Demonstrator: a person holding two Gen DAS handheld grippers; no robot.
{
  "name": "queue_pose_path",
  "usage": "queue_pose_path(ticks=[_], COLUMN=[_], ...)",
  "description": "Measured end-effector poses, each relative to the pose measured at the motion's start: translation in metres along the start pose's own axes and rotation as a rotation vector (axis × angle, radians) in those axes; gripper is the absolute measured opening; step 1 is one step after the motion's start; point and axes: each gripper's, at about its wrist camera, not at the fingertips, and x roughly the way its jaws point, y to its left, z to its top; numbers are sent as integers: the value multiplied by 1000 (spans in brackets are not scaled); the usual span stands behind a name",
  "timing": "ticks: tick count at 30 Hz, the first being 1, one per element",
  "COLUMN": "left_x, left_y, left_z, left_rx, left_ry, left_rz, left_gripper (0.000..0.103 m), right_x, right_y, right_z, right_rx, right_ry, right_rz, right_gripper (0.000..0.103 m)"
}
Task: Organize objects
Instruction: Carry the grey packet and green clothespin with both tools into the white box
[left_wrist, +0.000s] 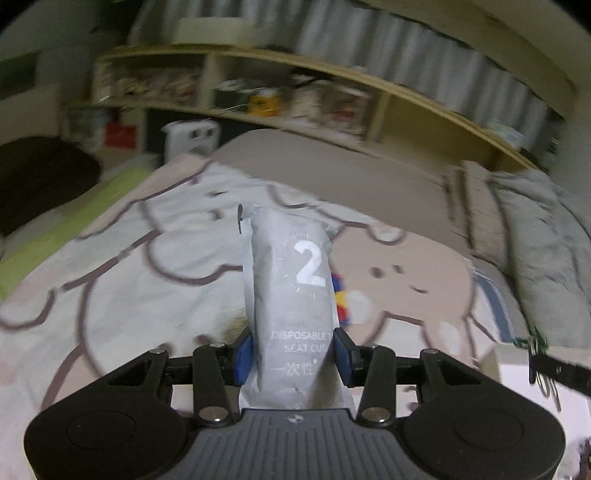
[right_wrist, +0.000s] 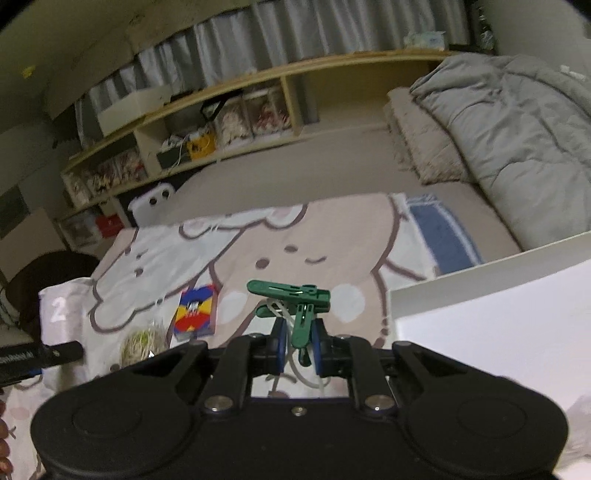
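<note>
Left wrist view is showing me the bed (left_wrist: 122, 258) under its cartoon blanket; above it my left gripper (left_wrist: 291, 354) fingers are pinching the grey toilet-seat-cover packet (left_wrist: 291, 295), while my right gripper (right_wrist: 298, 349) fingers are squeezing a green clothes peg (right_wrist: 295, 295).

a pale cartoon-printed bedsheet (right_wrist: 325, 236) covers the bed. a crumpled grey quilt (right_wrist: 517, 133) lies at its far right, beside a beige fuzzy blanket (right_wrist: 417, 144). a long light wooden shelf (right_wrist: 229, 99) runs along the wall under grey pleated curtains (right_wrist: 236, 48).
</note>
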Motion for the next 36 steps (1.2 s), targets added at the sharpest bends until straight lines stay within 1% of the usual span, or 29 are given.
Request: queue_pose_path(ticks=[4,8,14,19,25,30,36], left_x=[1,4,5,7,16,29,54], left_y=[-23,-43,-83,-136,-199,-248,-298], left_z=[-3,0,1,-4,-20,-38,-61], left_rx=[29,52,20,13,19,22,-18], left_ry=[24,34,45,65,103,150,236], left_rz=[-64,-119,-201,-287,-383,-454,-534], left_gripper=[45,45,45,45,45,45,45], right_x=[-13,-27,-54,-78,-98,-113,-125], right_y=[-15,-34,-84,-125,-167,-196,-226], right_z=[6,9,11,12,11,6,-2], right_rx=[17,-4,25,43,64,88,101], right_ry=[-14,-32,-44,-63,-85,-96,-93], right_rz=[-21,-56,-119,-178,-234,-261,-296], right_gripper=[14,14,14,14,14,14,14])
